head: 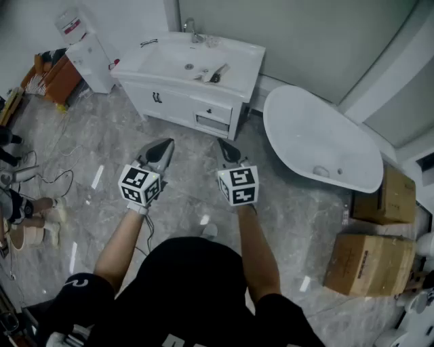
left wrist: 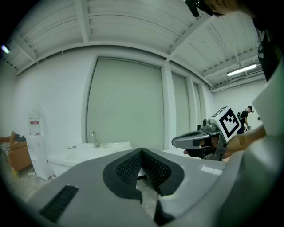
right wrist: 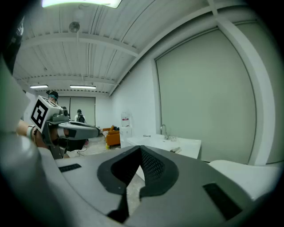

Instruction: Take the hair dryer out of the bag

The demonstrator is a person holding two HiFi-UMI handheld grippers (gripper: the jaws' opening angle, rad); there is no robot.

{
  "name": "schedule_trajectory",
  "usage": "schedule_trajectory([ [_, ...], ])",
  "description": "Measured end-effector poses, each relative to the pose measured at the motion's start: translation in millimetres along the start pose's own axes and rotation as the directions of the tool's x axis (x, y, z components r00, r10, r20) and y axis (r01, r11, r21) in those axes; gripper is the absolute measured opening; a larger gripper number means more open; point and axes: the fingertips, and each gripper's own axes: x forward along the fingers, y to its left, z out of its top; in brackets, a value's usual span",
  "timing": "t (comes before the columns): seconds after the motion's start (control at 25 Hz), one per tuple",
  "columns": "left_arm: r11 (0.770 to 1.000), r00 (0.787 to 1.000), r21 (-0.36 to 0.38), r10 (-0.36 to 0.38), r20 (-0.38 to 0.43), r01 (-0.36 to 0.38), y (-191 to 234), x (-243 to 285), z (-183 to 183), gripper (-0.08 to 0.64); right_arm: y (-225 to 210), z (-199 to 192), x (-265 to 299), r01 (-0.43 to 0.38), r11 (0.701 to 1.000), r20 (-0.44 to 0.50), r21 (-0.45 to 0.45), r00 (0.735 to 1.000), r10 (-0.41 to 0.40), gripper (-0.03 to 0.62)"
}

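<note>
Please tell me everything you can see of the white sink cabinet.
The sink cabinet is white and glossy. Its top holds a rectangular basin with a metal tap at the back; small things lie near the drain. The front has doors and a drawer. It stands on the grey floor against the wall, beside the bathtub.

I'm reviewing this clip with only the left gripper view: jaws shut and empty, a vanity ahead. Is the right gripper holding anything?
Observer: No, the right gripper is shut with nothing between its jaws.
Operator: Any bag on the vanity?
Observer: None visible. The head view shows only small objects beside the basin, too small to name.
Operator: And the floor to the right?
Observer: Two cardboard boxes stand past a white bathtub.
</note>
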Motion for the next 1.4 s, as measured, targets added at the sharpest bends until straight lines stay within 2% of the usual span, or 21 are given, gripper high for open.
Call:
schedule_trajectory([
  [0.52,1.0,1.0,-0.023,0.0,0.0,0.0,7,16,0,-0.002,-21,-2,7,0.028,0.999,-0.009,0.047,1.0,-0.027,-0.005],
  [0.88,0.998,1.0,-0.052,0.024,-0.014,-0.025,27,34,-6,-0.002,-32,-7,26,0.016,0.998,-0.032,0.054,0.999,-0.015,-0.005],
  [1.2,0.998,1.0,-0.055,-0.009,-0.007,0.009,65,78,-1,-0.002,-56,1,72,0.046,0.998,-0.049,0.052,0.998,-0.043,-0.005],
  [1.4,0.998,1.0,-0.065,-0.024,-0.005,0.024,108,115,-1,-0.002,-75,7,122,0.065,0.996,-0.052,0.054,0.997,-0.062,-0.005],
])
